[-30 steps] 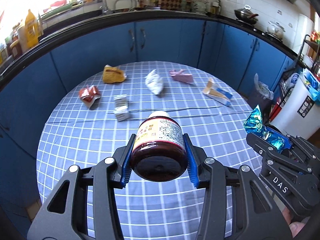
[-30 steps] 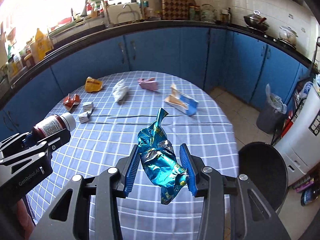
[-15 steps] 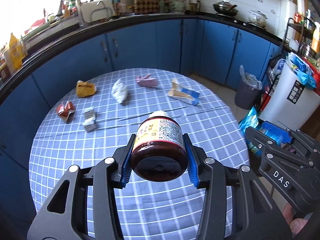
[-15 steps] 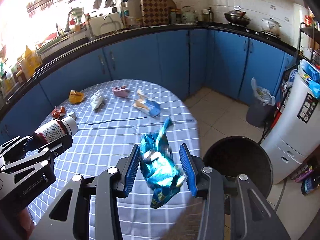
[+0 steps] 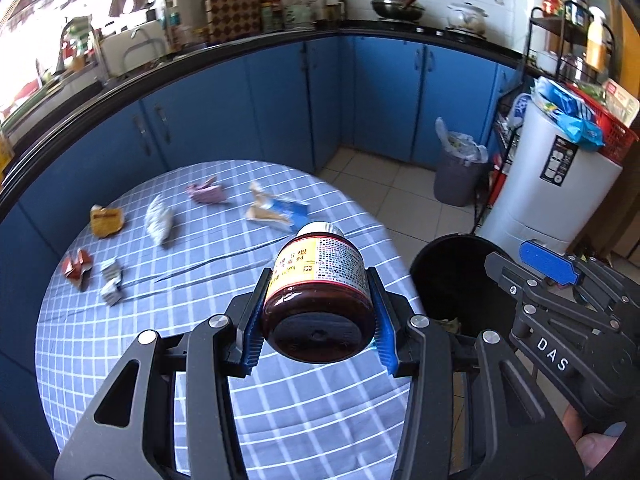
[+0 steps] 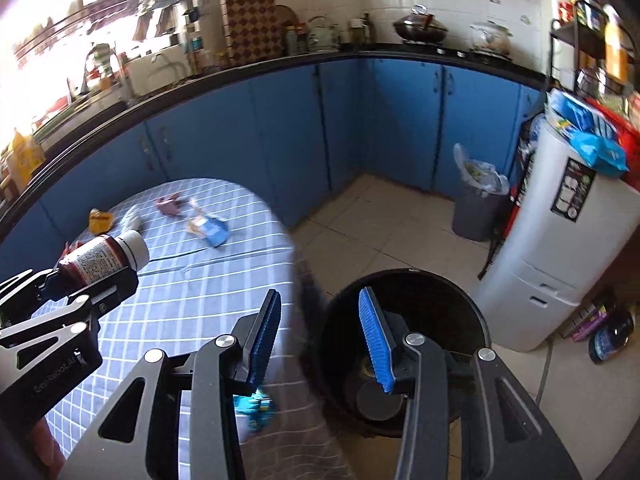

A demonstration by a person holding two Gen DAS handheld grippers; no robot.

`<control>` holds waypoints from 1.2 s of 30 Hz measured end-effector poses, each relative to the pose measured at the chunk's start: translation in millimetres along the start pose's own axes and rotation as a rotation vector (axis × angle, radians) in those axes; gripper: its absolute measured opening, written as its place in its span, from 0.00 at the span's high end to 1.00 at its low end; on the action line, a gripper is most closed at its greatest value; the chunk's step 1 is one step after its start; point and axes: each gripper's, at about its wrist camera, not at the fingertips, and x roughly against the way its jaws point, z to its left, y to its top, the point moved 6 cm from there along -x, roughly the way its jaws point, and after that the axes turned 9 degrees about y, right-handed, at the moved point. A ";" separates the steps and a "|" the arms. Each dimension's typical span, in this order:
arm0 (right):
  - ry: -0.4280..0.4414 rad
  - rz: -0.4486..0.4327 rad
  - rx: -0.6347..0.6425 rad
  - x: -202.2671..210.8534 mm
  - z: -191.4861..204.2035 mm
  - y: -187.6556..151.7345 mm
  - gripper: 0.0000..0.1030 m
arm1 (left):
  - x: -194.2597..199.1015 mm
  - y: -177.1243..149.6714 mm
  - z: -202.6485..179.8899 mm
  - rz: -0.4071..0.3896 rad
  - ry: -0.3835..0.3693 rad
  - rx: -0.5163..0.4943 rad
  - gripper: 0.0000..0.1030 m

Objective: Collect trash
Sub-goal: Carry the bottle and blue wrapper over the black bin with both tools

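My left gripper (image 5: 318, 326) is shut on a brown pill bottle (image 5: 318, 280) with a white cap, held above the table's right edge; the bottle also shows in the right wrist view (image 6: 102, 258). My right gripper (image 6: 316, 338) is open and empty, between the table edge and the black trash bin (image 6: 404, 354). The bin also shows in the left wrist view (image 5: 448, 280). A blue foil wrapper (image 6: 254, 408) shows blurred below the left finger, loose in the air. Several crumpled wrappers lie on the checkered table (image 5: 160, 288), among them a blue and tan carton (image 5: 276, 210) and a white wrapper (image 5: 160, 220).
Blue kitchen cabinets (image 5: 280, 100) curve behind the table. A grey bin with a bag (image 5: 458, 170) and a white appliance (image 5: 552, 184) stand on the tiled floor at the right. A pink wrapper (image 5: 206, 192), a yellow one (image 5: 106, 220) and a red one (image 5: 76, 268) lie at the table's far side.
Both grippers have swung right toward the black bin. My right gripper has opened and let go of the blue foil wrapper, which is dropping below it. The left still holds the bottle.
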 end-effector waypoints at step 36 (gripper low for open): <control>0.098 0.163 0.117 -46.7 13.3 -34.2 0.73 | -36.9 -13.4 1.0 0.083 0.054 0.011 0.55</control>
